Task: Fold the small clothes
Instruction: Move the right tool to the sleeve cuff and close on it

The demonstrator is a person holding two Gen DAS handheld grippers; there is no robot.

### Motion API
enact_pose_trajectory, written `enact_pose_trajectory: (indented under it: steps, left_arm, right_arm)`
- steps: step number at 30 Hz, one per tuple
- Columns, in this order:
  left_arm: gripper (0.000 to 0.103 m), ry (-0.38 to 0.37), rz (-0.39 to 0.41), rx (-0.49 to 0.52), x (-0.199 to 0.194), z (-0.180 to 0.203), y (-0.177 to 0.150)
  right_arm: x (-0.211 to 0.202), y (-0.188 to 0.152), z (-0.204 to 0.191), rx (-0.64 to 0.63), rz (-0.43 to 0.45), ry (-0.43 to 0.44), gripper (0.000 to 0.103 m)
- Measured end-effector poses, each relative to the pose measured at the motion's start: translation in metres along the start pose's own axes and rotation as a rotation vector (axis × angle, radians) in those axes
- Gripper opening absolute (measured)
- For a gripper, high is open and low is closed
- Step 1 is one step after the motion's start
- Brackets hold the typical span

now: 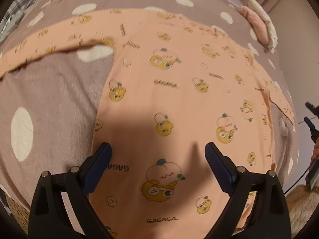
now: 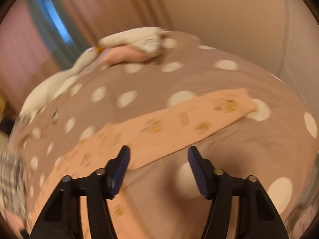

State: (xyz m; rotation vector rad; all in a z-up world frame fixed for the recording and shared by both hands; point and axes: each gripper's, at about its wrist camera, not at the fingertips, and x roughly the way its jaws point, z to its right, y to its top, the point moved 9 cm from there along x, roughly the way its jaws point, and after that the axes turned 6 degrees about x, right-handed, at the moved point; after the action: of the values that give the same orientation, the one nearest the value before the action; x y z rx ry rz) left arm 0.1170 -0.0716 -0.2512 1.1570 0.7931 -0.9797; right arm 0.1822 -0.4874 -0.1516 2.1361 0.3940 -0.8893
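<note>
A peach long-sleeved shirt (image 1: 179, 99) with yellow cartoon prints and "GAGAGA" lettering lies flat on a mauve bed cover with white dots (image 1: 49, 103). One sleeve (image 1: 59, 37) stretches out to the left. My left gripper (image 1: 157, 149) is open and empty, hovering over the shirt's lower body. My right gripper (image 2: 158, 153) is open and empty above the other sleeve (image 2: 179, 119), which runs diagonally across the cover (image 2: 139, 75). The right wrist view is motion-blurred.
A folded pink and white pile of clothes (image 1: 259, 23) lies at the far right of the bed; it also shows in the right wrist view (image 2: 129, 49). Plaid fabric (image 1: 20, 8) sits at the far left. Curtains and a wall (image 2: 199, 6) stand behind the bed.
</note>
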Motion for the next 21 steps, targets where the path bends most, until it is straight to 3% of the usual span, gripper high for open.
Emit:
enact_pose_trajectory:
  steps: [8,11,14,17,18,19,21]
  left_arm:
    - [0.094,0.033,-0.011,0.023,0.006,0.001,-0.003]
    - [0.094,0.023,-0.011,0.006,0.006,-0.002,-0.002]
    - [0.095,0.023,-0.012,-0.003,0.006,-0.003,-0.002]
    - [0.095,0.030,-0.011,0.000,0.008,0.000,0.000]
    - [0.096,0.033,-0.010,0.003,0.009,0.000,0.000]
    - [0.096,0.036,-0.010,0.005,0.009,0.000,0.000]
    - [0.096,0.039,-0.013,0.005,0.010,0.000,0.001]
  right_arm:
    - [0.050,0.034,0.109,0.304,-0.057,-0.098,0.053]
    - [0.064,0.037,0.125,0.343,-0.065,-0.117,0.053]
    - [0.079,0.038,0.133,0.410,-0.083,-0.075,0.053]
    - [0.086,0.046,0.131,0.420,-0.060,-0.048,0.042]
    - [0.089,0.048,0.131,0.423,-0.055,-0.043,0.035]
    - [0.092,0.050,0.132,0.419,-0.052,-0.045,0.019]
    - [0.098,0.054,0.137,0.402,-0.049,-0.104,0.007]
